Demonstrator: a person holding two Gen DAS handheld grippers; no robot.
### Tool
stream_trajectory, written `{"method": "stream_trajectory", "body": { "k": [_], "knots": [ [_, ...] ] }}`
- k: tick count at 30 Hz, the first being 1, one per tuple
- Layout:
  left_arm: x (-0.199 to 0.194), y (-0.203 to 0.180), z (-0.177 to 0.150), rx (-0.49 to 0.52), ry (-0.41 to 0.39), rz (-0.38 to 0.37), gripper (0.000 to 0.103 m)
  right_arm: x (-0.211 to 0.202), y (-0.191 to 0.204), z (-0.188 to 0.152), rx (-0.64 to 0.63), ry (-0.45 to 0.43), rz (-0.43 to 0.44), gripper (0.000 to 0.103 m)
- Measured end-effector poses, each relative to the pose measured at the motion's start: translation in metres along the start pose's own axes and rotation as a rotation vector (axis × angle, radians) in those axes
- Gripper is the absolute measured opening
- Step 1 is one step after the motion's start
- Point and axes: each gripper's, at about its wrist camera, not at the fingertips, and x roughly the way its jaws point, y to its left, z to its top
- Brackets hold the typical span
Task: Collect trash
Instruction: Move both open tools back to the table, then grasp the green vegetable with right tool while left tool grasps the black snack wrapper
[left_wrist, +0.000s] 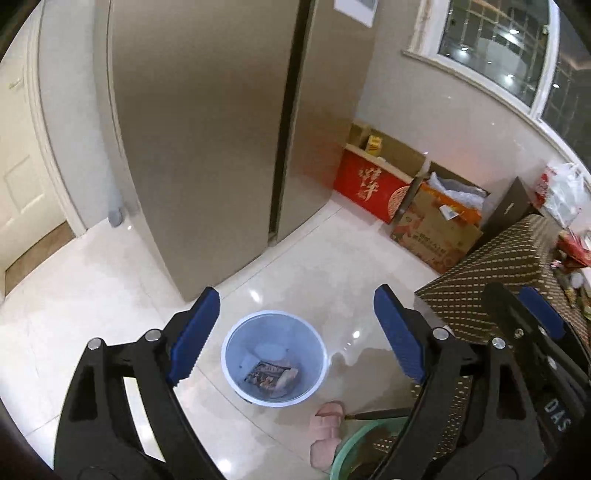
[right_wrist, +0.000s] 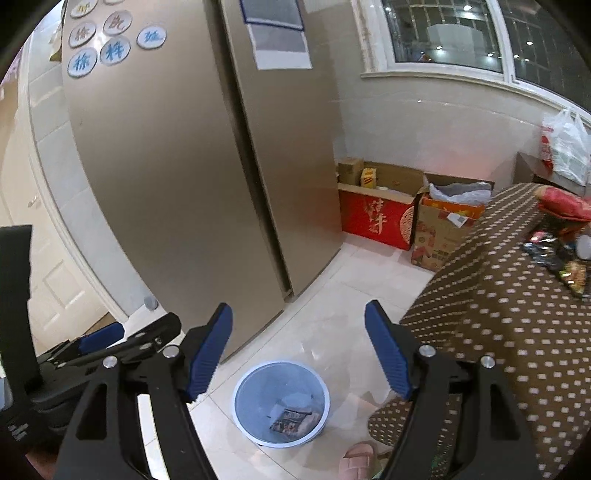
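Green basin (left_wrist: 354, 454) and pink slipper (right_wrist: 356, 461) cut off by edges.

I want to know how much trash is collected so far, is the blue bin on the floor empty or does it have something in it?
Not empty. The blue bin stands upright, and a crumpled dark wrapper lies on its bottom; most of the inside is bare.

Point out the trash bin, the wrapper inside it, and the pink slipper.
trash bin (left_wrist: 236, 328): left wrist view, on its rim.
wrapper (left_wrist: 271, 376): left wrist view, on its printed middle.
pink slipper (right_wrist: 356, 461): right wrist view, on its upper strap.
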Motion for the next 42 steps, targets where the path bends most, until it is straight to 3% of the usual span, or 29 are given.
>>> {"method": "stream_trajectory", "body": {
  "k": [12, 24, 32, 42],
  "knots": [
    [-0.060, -0.086, -0.005, 0.115, -0.066, -0.130, 0.084, -0.089, -0.062, 0.006, 0.068, -0.088, -0.100, 0.074],
    [-0.072, -0.218, -0.030, 0.287, -0.011, -0.318, 0.084, -0.165, -0.197, -0.010, 0.243, -0.082, -0.309, 0.075],
    [-0.058, -0.279, -0.050, 0.386, 0.044, -0.367, 0.084, -0.157, -0.259, -0.022, 0.279, 0.069, -0.385, 0.075],
    [-0.022, -0.304, -0.042, 0.383, 0.088, -0.351, 0.084, -0.114, -0.292, 0.000, 0.266, 0.157, -0.406, 0.074]
  ]
}}
